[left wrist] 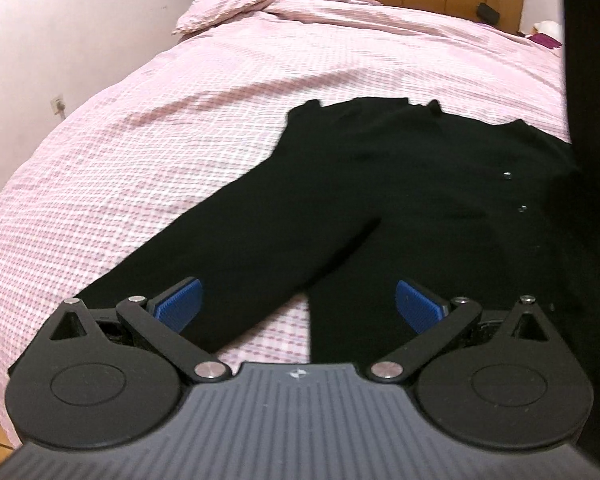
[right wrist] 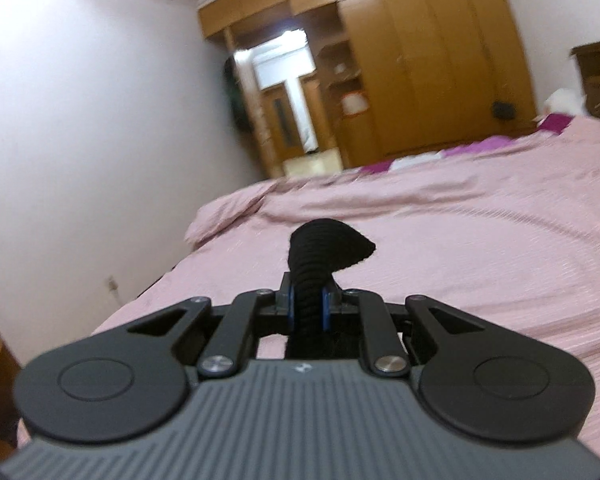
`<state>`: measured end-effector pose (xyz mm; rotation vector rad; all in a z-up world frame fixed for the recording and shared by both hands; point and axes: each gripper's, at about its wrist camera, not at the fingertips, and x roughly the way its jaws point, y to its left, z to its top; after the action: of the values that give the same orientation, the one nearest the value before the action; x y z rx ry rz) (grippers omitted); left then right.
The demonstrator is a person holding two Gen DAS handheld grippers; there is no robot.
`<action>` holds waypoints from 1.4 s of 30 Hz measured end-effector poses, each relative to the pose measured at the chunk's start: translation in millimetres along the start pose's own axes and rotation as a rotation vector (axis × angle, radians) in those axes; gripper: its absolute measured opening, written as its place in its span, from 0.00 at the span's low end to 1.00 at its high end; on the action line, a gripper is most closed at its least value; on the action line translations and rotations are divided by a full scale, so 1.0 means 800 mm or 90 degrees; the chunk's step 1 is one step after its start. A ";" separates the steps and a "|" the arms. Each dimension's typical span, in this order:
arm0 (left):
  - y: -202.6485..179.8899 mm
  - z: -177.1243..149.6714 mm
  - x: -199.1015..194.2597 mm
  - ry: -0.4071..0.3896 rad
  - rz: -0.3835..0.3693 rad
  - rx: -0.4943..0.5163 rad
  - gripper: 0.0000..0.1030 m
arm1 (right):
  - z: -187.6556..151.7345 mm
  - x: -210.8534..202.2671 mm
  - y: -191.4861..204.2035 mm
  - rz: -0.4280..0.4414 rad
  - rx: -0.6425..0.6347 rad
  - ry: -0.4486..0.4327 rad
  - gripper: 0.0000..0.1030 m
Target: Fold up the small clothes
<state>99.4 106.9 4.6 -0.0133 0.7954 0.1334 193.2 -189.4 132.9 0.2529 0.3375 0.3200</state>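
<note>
A small black garment (left wrist: 380,200) with two legs and metal snaps lies spread on the pink checked bedspread (left wrist: 180,120). My left gripper (left wrist: 299,300) hovers open above its leg ends, blue pads wide apart, nothing between them. At the right edge of the left wrist view a black strip of cloth (left wrist: 588,60) hangs from above down to the garment. In the right wrist view my right gripper (right wrist: 308,312) is shut on a ribbed black cuff (right wrist: 328,248) whose end sticks up past the pads, lifted over the bed.
A pink pillow (left wrist: 236,8) lies at the far end of the bed beside the white wall (right wrist: 80,120). Wooden wardrobes (right wrist: 420,60) and a doorway stand beyond. Purple and white cloth (right wrist: 460,152) sits at the far right of the bed.
</note>
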 end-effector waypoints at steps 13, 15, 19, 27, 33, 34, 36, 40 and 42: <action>0.057 -0.002 0.010 -0.001 0.045 -0.039 1.00 | -0.127 0.139 0.096 0.060 0.056 0.146 0.15; 0.062 -0.002 0.014 0.001 0.054 -0.042 1.00 | -0.145 0.152 0.101 0.060 0.071 0.164 0.15; 0.067 -0.002 0.020 0.006 0.056 -0.037 1.00 | -0.178 0.192 0.100 0.063 0.132 0.217 0.18; 0.037 -0.002 0.031 -0.002 0.011 0.054 1.00 | -0.183 0.154 0.067 0.094 0.208 0.218 0.65; 0.015 -0.019 0.059 0.008 0.124 0.134 1.00 | -0.171 0.093 0.045 0.114 0.156 0.188 0.67; 0.016 -0.021 0.062 -0.001 0.143 0.141 1.00 | -0.173 0.082 0.037 0.109 0.153 0.184 0.67; 0.019 -0.022 0.066 -0.021 0.179 0.149 1.00 | -0.177 0.068 0.023 0.094 0.152 0.179 0.67; 0.018 -0.022 0.079 -0.073 0.210 0.190 1.00 | -0.197 0.040 -0.008 0.046 0.181 0.172 0.67; 0.014 -0.023 0.083 -0.109 0.208 0.219 0.87 | -0.208 0.032 -0.022 0.028 0.216 0.176 0.67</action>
<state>130.8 124.7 -54.9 0.4503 0.6363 0.3009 160.7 -165.6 -31.4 0.5523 0.6620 0.3416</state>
